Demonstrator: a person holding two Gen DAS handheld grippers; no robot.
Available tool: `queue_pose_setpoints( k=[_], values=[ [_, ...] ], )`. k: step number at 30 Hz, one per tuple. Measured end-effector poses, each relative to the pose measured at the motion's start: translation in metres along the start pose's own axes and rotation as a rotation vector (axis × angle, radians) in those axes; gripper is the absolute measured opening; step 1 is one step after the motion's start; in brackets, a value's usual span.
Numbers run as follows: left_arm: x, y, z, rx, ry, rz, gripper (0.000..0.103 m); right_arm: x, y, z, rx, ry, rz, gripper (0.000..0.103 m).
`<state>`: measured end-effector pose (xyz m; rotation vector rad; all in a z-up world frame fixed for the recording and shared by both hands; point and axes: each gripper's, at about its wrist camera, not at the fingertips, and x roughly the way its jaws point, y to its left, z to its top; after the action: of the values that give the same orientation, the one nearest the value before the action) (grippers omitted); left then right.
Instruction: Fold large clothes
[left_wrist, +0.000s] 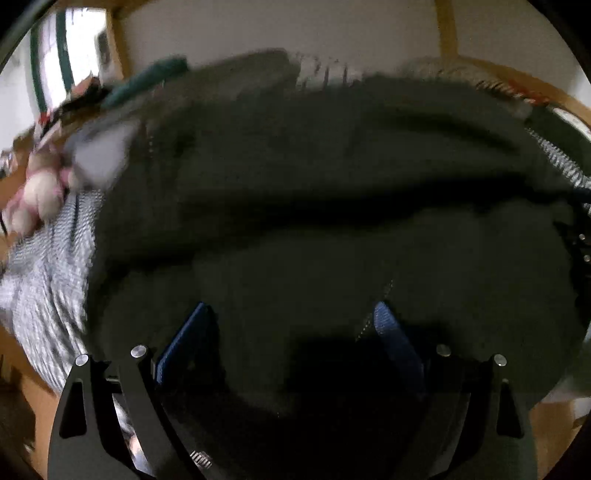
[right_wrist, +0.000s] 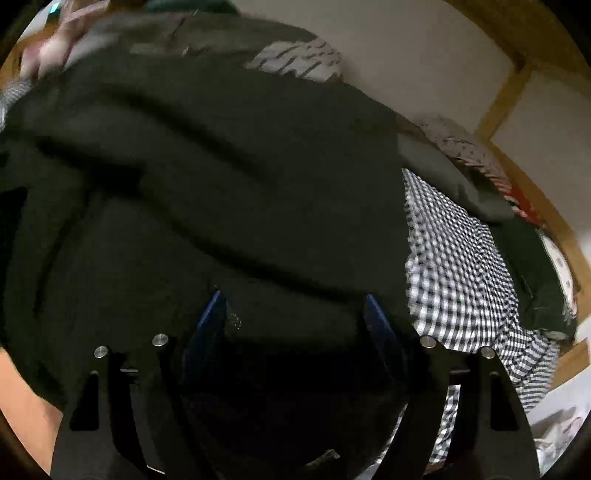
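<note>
A large dark green garment (left_wrist: 314, 177) lies spread and rumpled over a bed covered in black-and-white checked fabric; it fills most of both views (right_wrist: 221, 166). My left gripper (left_wrist: 291, 314) is open, its blue-padded fingers (left_wrist: 192, 332) wide apart just over the garment's near part. My right gripper (right_wrist: 293, 302) is open too, its blue fingers (right_wrist: 210, 314) spread above the garment near its right edge. Nothing is held between either pair of fingers. Both views are blurred.
Checked bedding (right_wrist: 461, 266) shows to the right of the garment and at the left (left_wrist: 44, 280). Other clothes lie around: a pink-white item (left_wrist: 37, 192), a teal item (left_wrist: 147, 81), a dark green piece (right_wrist: 528, 266). A wooden frame (right_wrist: 506, 85) and white wall stand behind.
</note>
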<state>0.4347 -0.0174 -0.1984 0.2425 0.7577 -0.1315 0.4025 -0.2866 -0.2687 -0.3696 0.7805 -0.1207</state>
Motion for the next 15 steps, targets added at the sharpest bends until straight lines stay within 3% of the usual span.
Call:
queue_pose_setpoints(
  k=[11,15],
  values=[
    [-0.015,0.037,-0.068,-0.070,0.054,-0.027,0.090,-0.005,-0.025,-0.057,0.157,0.119,0.065,0.077],
    [-0.021,0.061,-0.108,-0.188,0.072,-0.148,0.095,-0.015,-0.034,-0.079,0.195,0.138,0.086,0.077]
  ],
)
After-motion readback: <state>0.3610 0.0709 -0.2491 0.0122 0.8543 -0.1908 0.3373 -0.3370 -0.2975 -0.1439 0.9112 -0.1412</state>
